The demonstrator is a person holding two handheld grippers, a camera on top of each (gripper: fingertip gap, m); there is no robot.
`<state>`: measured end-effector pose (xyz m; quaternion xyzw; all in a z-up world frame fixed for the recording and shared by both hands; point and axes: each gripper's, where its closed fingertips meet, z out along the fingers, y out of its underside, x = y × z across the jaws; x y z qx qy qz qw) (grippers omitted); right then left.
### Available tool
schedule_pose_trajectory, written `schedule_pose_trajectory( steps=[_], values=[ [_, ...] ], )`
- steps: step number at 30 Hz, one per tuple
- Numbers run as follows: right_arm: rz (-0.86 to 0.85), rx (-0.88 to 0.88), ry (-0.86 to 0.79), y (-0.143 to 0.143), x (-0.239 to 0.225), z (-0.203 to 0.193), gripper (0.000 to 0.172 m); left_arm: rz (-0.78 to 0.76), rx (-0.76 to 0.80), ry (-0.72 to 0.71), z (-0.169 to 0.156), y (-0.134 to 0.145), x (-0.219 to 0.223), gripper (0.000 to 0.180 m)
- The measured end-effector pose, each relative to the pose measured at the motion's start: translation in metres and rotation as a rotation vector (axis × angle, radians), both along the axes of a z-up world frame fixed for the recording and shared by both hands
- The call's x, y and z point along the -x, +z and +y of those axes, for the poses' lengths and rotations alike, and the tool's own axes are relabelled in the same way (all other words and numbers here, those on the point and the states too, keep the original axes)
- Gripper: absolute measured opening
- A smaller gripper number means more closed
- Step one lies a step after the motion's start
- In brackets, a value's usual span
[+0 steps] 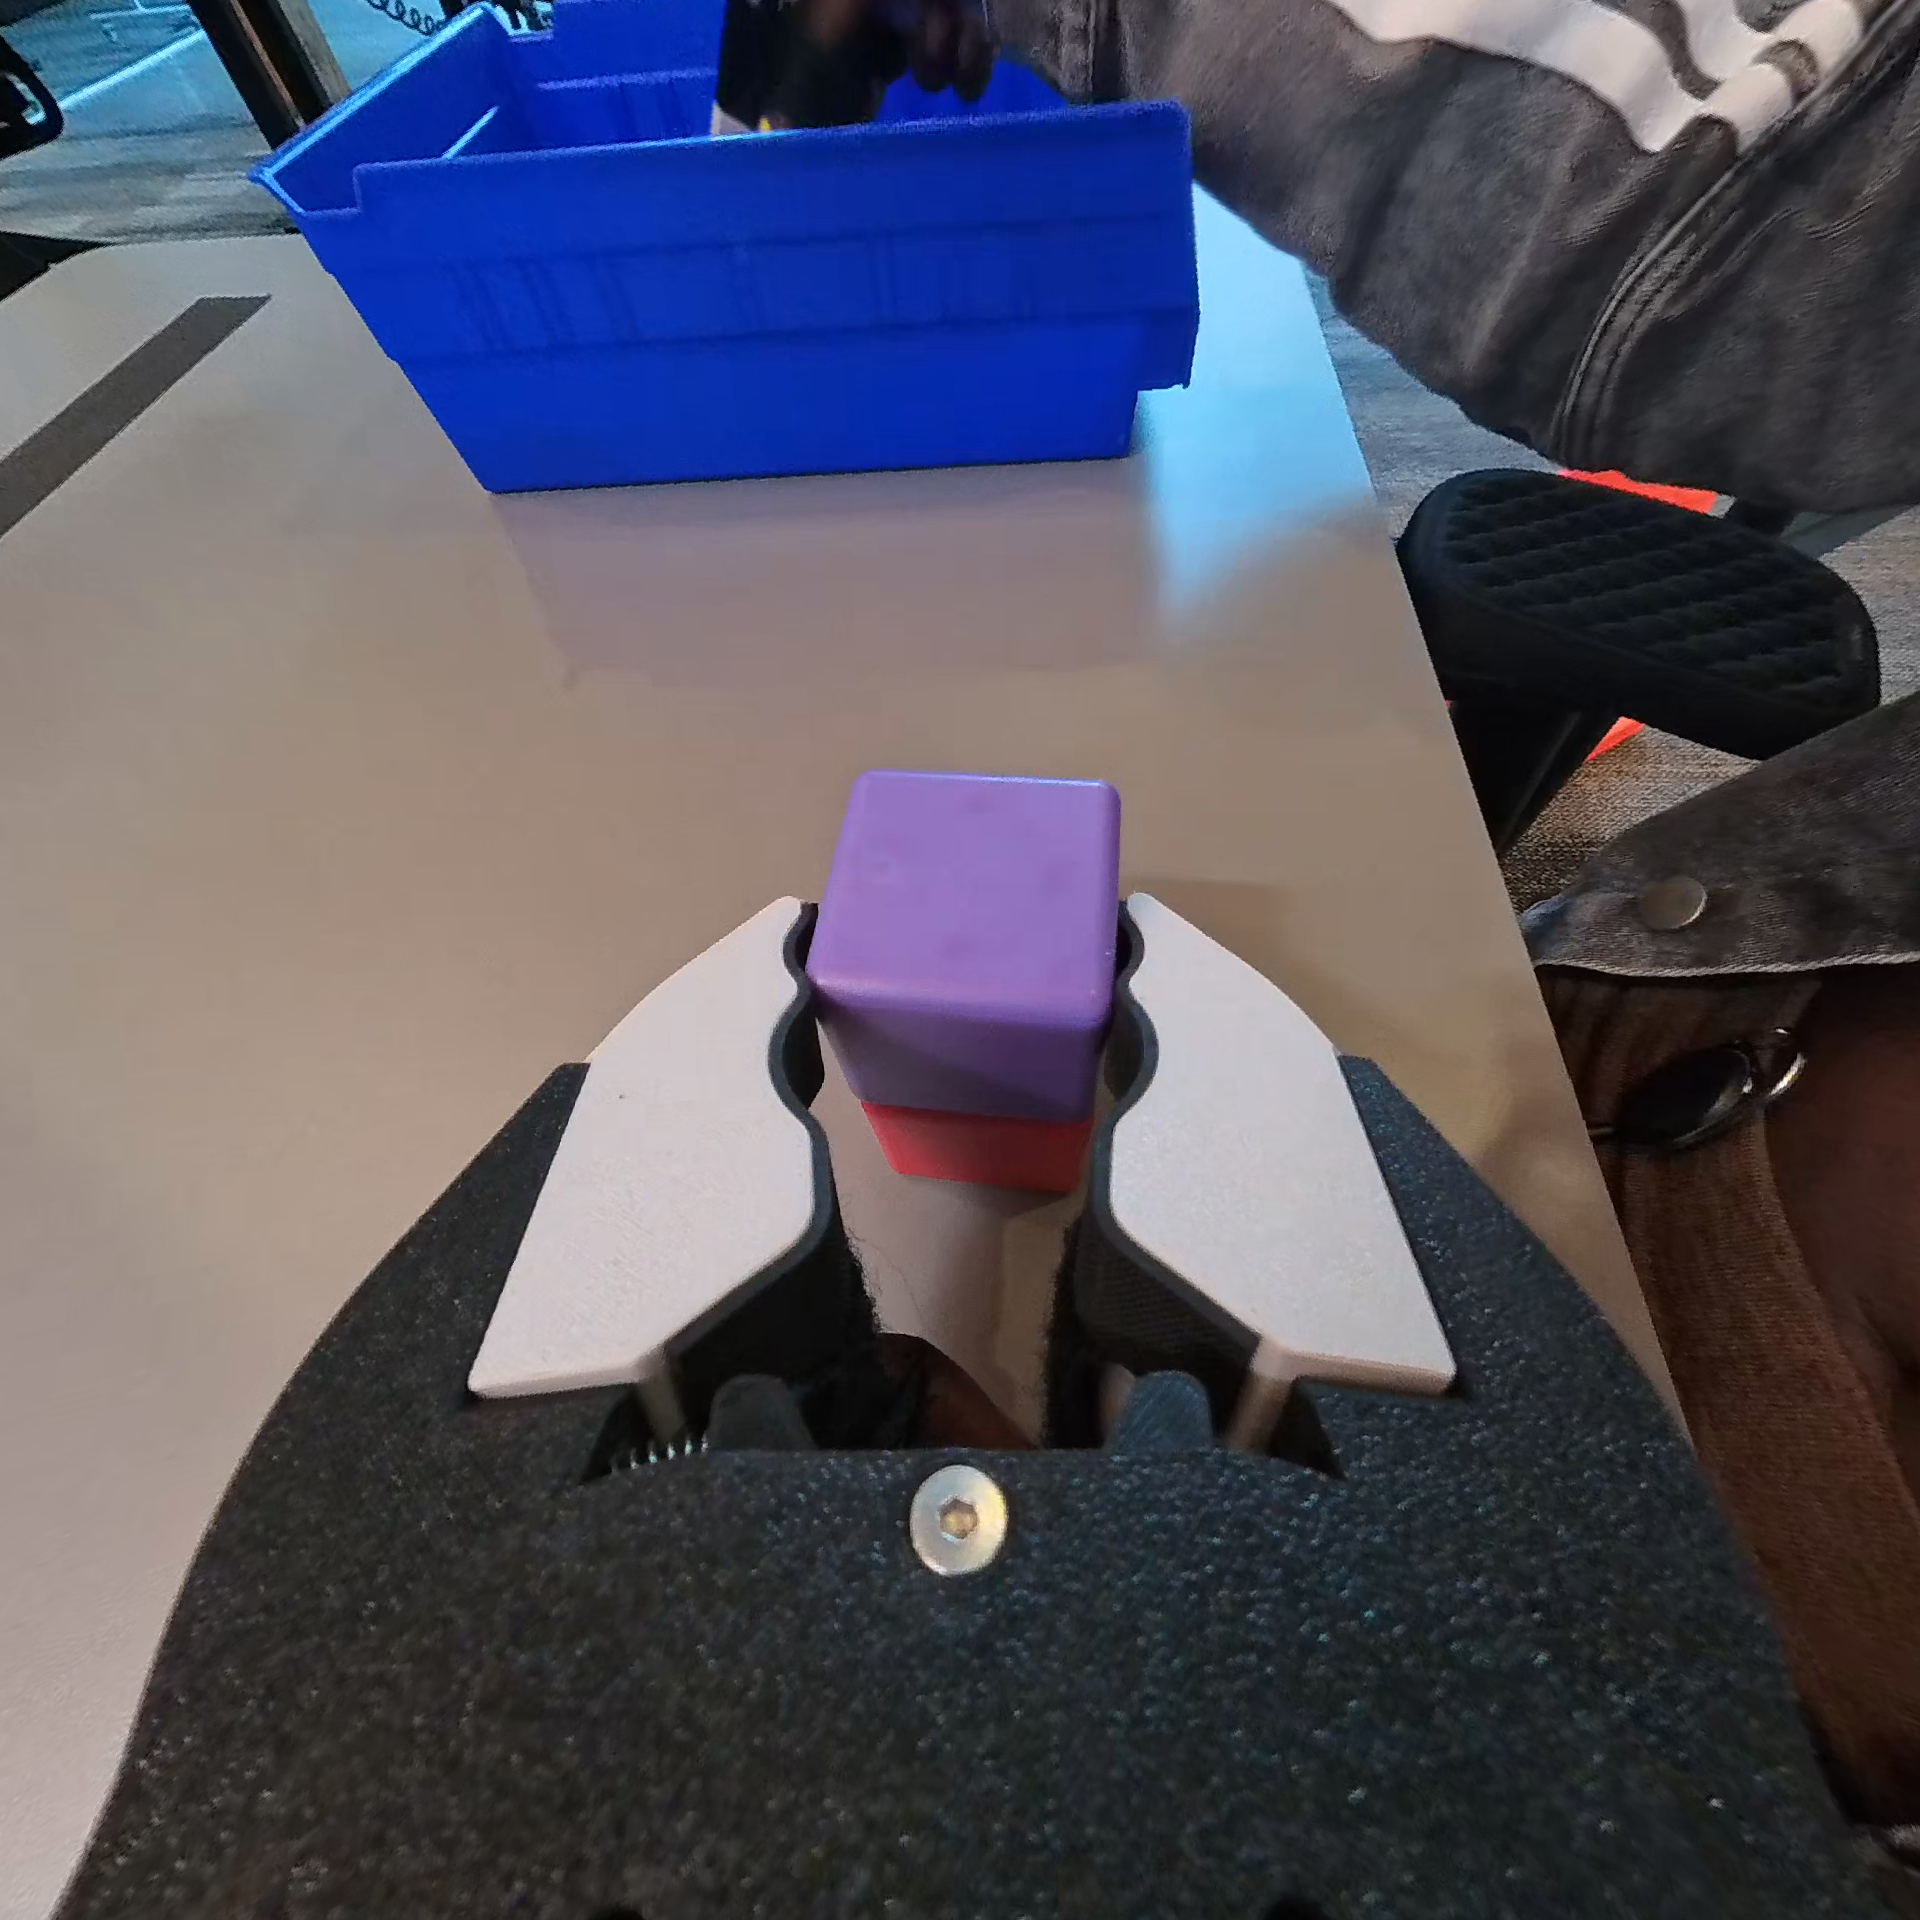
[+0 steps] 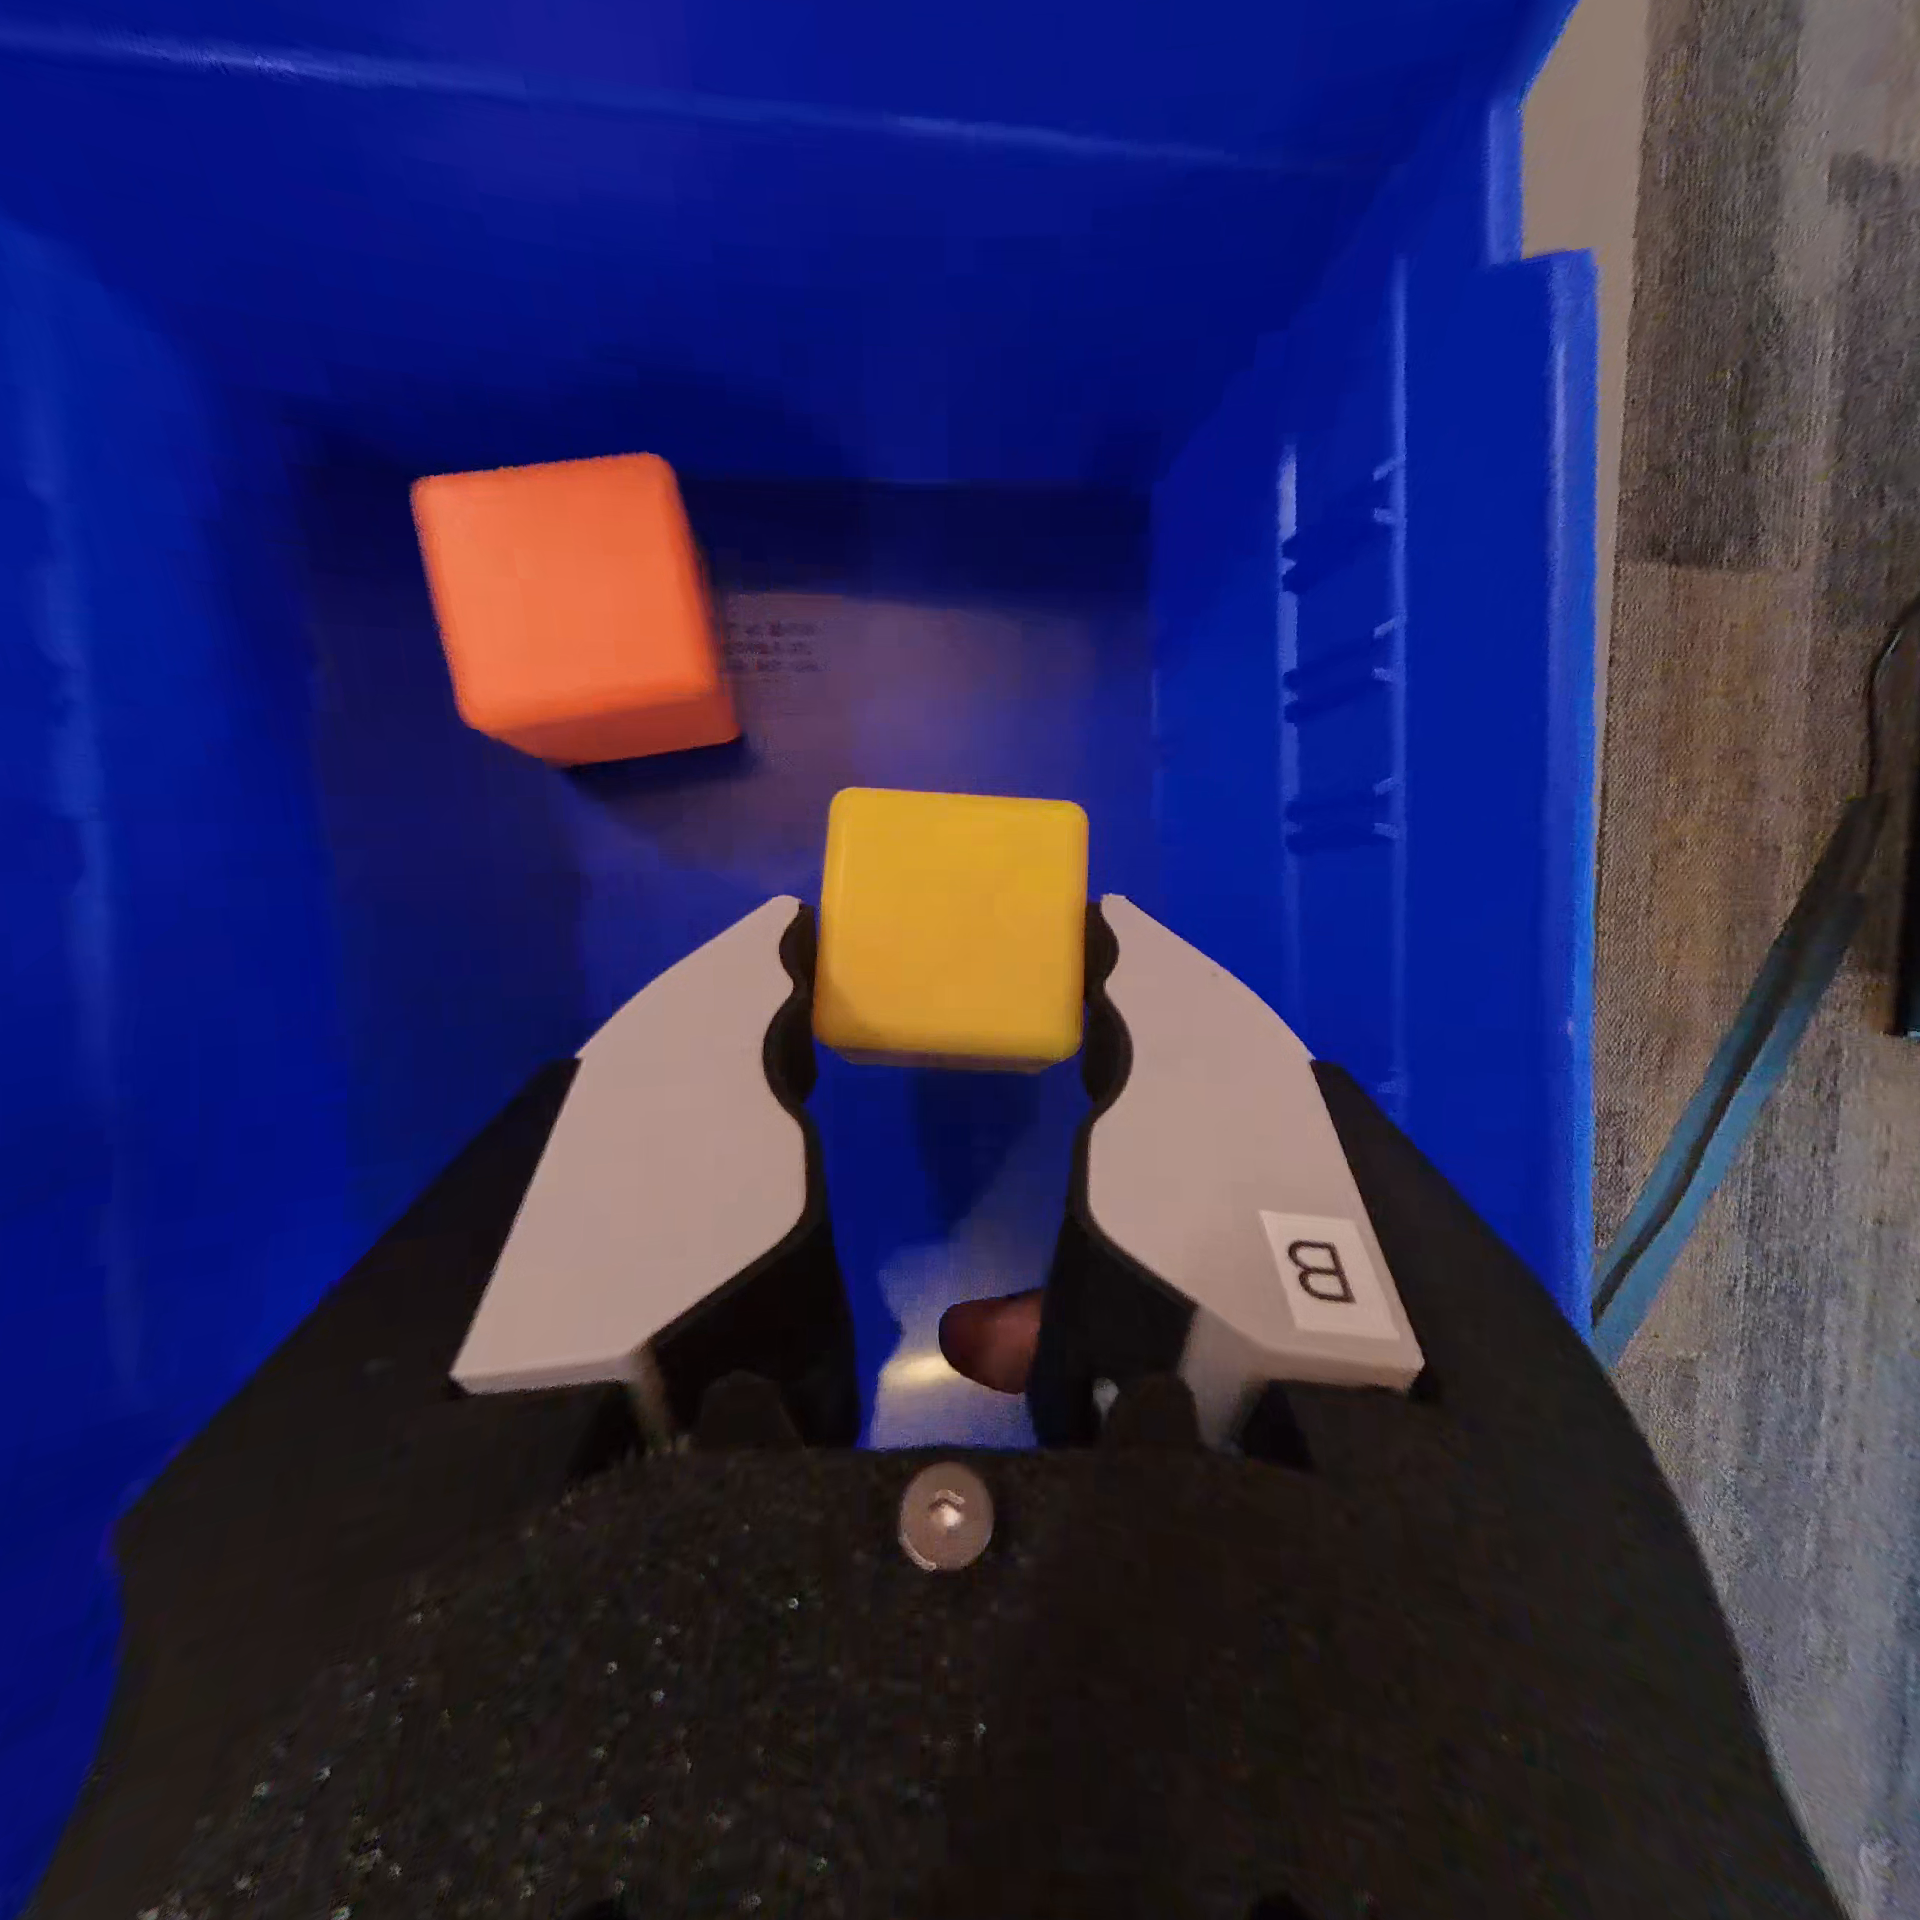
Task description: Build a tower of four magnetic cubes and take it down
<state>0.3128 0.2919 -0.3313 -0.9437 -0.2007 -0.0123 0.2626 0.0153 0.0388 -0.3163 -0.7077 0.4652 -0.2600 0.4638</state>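
In the left wrist view my left gripper is shut on a purple cube, with a pad against each side. The purple cube sits on top of a red cube, which stands on the grey table. In the right wrist view my right gripper is inside the blue bin and is shut on a yellow cube. An orange cube lies on the bin floor, farther in and to the left.
The blue bin stands at the far end of the table. A person's grey sleeve reaches over it from the right. The table's right edge runs close by the cubes, with a black mesh chair armrest beyond it. One gripper's finger ends stand about 40 centimetres off the other's.
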Motion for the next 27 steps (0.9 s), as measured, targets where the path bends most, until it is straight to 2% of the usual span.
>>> schedule_pose_trajectory(
  steps=[4, 8, 10, 13, 16, 18, 20, 22, 24, 27],
  values=[
    [-0.027, 0.019, -0.027, -0.014, -0.008, 0.005, 0.049, -0.001, 0.0, 0.0, 0.0, 0.0, 0.0, 0.052],
    [-0.041, 0.027, -0.031, -0.014, -0.012, 0.002, 0.05, -0.001, -0.001, -0.001, 0.0, 0.0, 0.0, 0.052],
    [-0.033, -0.021, -0.034, -0.001, -0.01, 0.002, 0.063, -0.003, -0.001, -0.001, 0.0, 0.0, 0.0, 0.052],
    [0.027, -0.174, 0.03, 0.042, 0.015, -0.001, 0.066, -0.004, -0.001, -0.002, 0.0, 0.0, 0.0, 0.052],
    [0.158, -0.308, 0.29, 0.094, 0.086, -0.028, 0.068, -0.004, -0.002, -0.003, 0.0, 0.001, 0.0, 0.052],
    [0.255, -0.332, 0.561, 0.12, 0.15, -0.069, 0.068, -0.003, -0.005, -0.007, 0.0, 0.001, 0.001, 0.052],
    [0.338, -0.294, 0.86, 0.133, 0.21, -0.125, 0.068, 0.003, -0.005, -0.027, -0.003, 0.0, 0.002, 0.053],
    [0.359, -0.229, 1.137, 0.131, 0.254, -0.181, 0.068, 0.032, 0.029, -0.04, -0.005, -0.007, 0.004, 0.062],
    [0.321, -0.149, 1.344, 0.116, 0.283, -0.225, 0.068, 0.107, 0.079, -0.051, -0.008, -0.023, 0.005, 0.07],
    [0.19, -0.009, 1.472, 0.078, 0.304, -0.258, 0.068, 0.203, 0.077, -0.064, -0.01, -0.039, 0.005, 0.083]
  ],
)
